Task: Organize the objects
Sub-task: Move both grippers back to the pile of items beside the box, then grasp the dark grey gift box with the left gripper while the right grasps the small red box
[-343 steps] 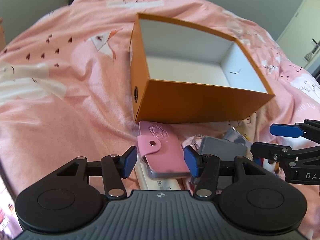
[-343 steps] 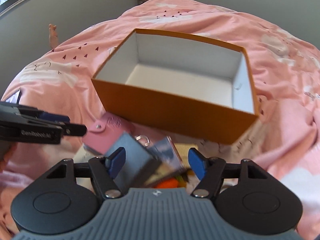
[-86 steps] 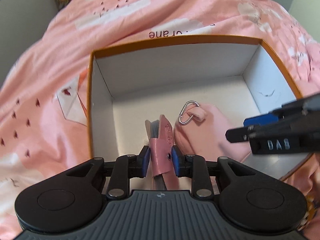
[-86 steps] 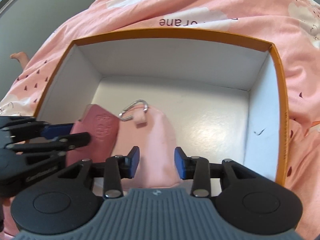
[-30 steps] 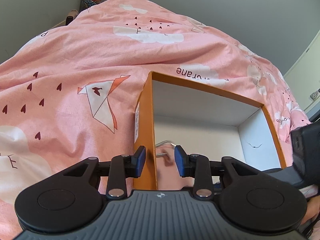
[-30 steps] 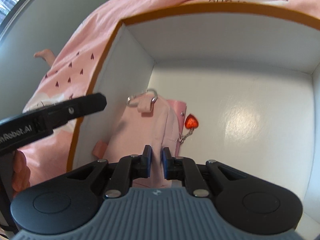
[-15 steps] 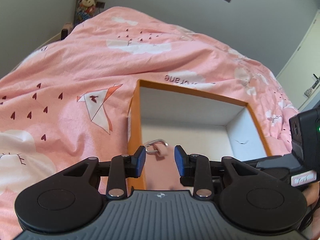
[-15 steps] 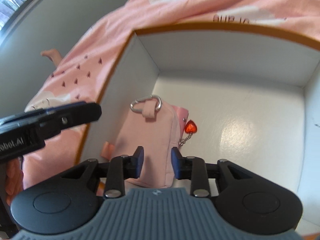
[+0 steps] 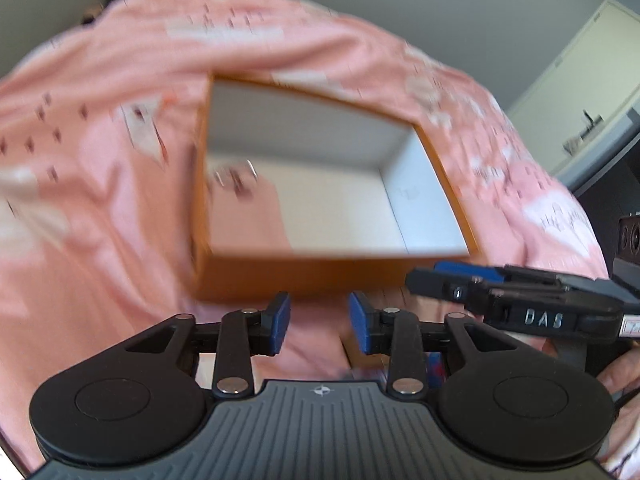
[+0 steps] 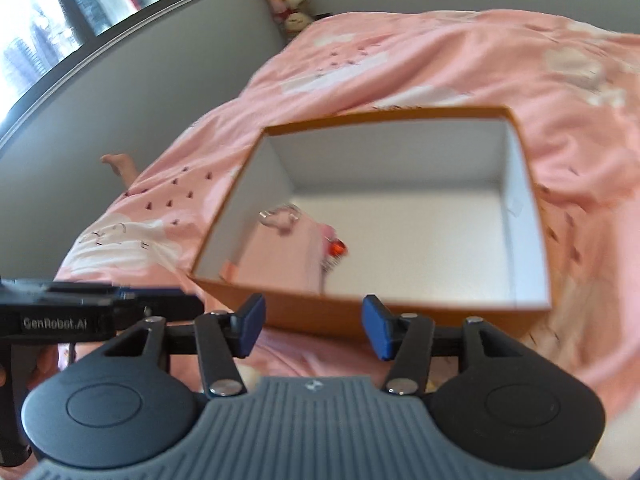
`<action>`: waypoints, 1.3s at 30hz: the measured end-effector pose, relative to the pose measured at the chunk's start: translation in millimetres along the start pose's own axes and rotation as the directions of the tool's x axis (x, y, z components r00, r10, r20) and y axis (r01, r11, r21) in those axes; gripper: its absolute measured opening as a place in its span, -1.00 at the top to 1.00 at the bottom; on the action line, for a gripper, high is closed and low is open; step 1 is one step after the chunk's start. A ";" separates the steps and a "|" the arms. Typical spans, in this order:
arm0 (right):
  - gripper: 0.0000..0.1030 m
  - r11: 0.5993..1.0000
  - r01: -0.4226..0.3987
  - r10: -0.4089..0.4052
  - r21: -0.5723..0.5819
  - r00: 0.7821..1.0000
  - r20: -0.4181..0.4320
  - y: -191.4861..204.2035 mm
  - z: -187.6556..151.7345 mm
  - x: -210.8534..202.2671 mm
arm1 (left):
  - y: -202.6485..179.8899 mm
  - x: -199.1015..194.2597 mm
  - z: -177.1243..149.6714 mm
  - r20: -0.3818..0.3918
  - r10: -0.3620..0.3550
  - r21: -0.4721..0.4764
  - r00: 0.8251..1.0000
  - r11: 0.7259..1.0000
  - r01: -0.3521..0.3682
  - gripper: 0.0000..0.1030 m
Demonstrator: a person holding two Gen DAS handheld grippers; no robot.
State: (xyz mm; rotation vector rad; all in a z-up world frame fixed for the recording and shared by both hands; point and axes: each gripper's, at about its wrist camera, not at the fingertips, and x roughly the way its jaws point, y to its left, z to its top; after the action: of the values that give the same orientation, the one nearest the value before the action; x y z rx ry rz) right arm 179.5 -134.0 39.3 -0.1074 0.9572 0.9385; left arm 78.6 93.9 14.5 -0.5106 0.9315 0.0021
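Note:
An orange box (image 9: 304, 276) (image 10: 400, 320) with a white inside stands on the pink bedspread. In its left part lies a pink pouch (image 10: 280, 256) (image 9: 248, 216) with a metal clip and a small red heart charm (image 10: 338, 246). My left gripper (image 9: 319, 322) hovers in front of the box's near wall, its jaws opening with nothing between them. My right gripper (image 10: 313, 328) is also before the near wall, jaws opening and empty. Each gripper shows at the edge of the other's view: the right one (image 9: 452, 276), the left one (image 10: 160, 300). Both views are blurred.
The pink bedspread (image 10: 440, 60) with white clouds and small hearts covers the whole bed. Soft toys (image 10: 288, 0) sit by the grey wall, a window (image 10: 80, 12) is at the far left. A white cabinet (image 9: 580, 112) stands at the right. Some small things lie half hidden under my left gripper (image 9: 434, 368).
Both grippers have pulled back out of the box and risen; the whole box is now in view. The right gripper let go of the pink pouch and opened wider. The left jaws widened a little.

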 end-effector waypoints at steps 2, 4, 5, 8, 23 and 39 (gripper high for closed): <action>-0.11 0.999 0.031 -0.030 0.025 0.999 -0.016 -8.9 -14.8 -7.2 | -6.3 8.7 -12.6 -0.048 -0.010 0.030 0.999 0.999 0.011 0.07; -0.11 0.997 0.049 -0.046 0.067 0.998 -0.044 -17.7 -29.8 -10.3 | -16.2 17.5 -23.8 -0.099 -0.016 0.096 0.995 0.995 0.026 0.04; -0.11 0.995 0.044 -0.038 0.093 0.997 -0.063 -22.3 -36.7 -9.7 | -21.5 20.6 -29.9 -0.122 -0.016 0.132 0.992 0.991 0.032 0.01; -0.10 0.984 0.042 -0.021 0.170 0.992 -0.121 -33.2 -57.1 -8.3 | -36.9 28.8 -46.6 -0.176 0.004 0.228 0.984 0.973 0.037 -0.12; -0.10 0.932 0.036 0.048 0.362 0.974 -0.220 -58.3 -103.7 4.1 | -85.6 62.9 -104.4 -0.176 0.211 0.630 0.961 0.775 -0.055 -0.24; 0.50 0.919 -0.012 0.119 0.394 0.961 -0.249 -61.4 -112.0 20.0 | -88.1 74.7 -112.9 -0.086 0.270 0.673 0.959 0.725 -0.144 -0.34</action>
State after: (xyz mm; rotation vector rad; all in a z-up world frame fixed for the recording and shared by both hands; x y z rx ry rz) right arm 155.7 -211.1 -61.7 0.1411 1.3931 0.7891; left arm 56.6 -47.4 -60.8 0.2732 1.0878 -0.1713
